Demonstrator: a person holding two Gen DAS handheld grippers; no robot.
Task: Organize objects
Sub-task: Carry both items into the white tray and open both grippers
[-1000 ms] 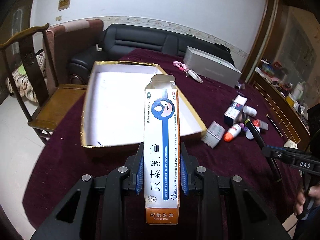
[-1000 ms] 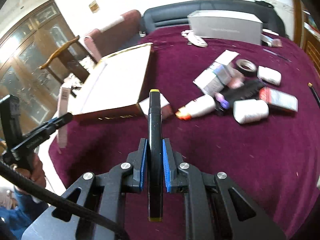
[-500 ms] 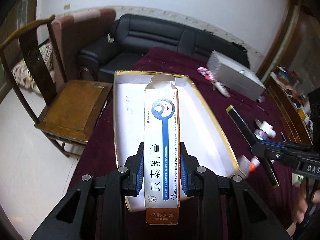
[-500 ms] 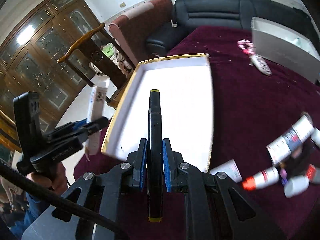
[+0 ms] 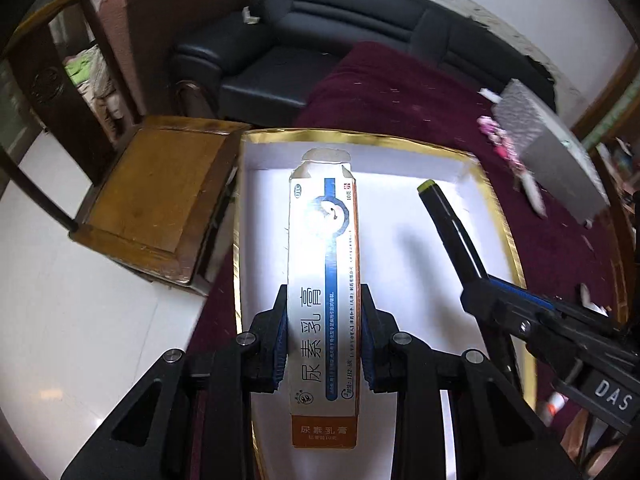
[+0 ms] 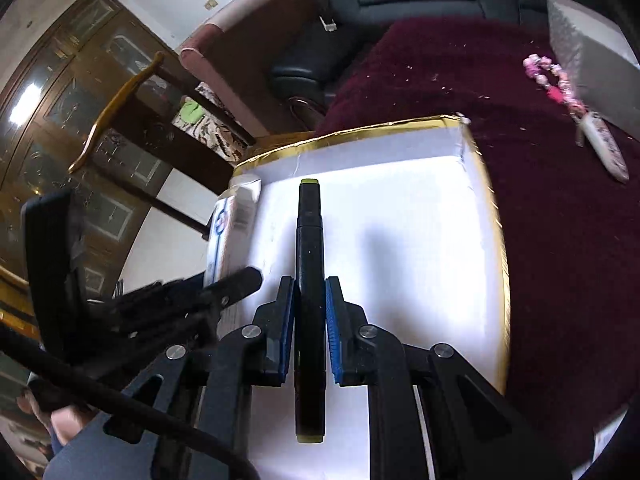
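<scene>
Your left gripper (image 5: 323,336) is clamping the ointment carton (image 5: 324,280) lengthwise between its pads, hanging over the gold-rimmed white tray (image 5: 496,216); your right gripper (image 6: 310,328) is pinching the black marker (image 6: 309,280), lying along its fingers, above that tray.

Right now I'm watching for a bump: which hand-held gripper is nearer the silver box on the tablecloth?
Right. The right hand-held gripper holds its marker on the tray's side toward the silver box; the left hand-held gripper is farther away.

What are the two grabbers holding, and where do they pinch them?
The left gripper pinches a long ointment box by its sides, near its lower end. The right gripper pinches a black marker around its middle. Both hang over the white tray.
</scene>
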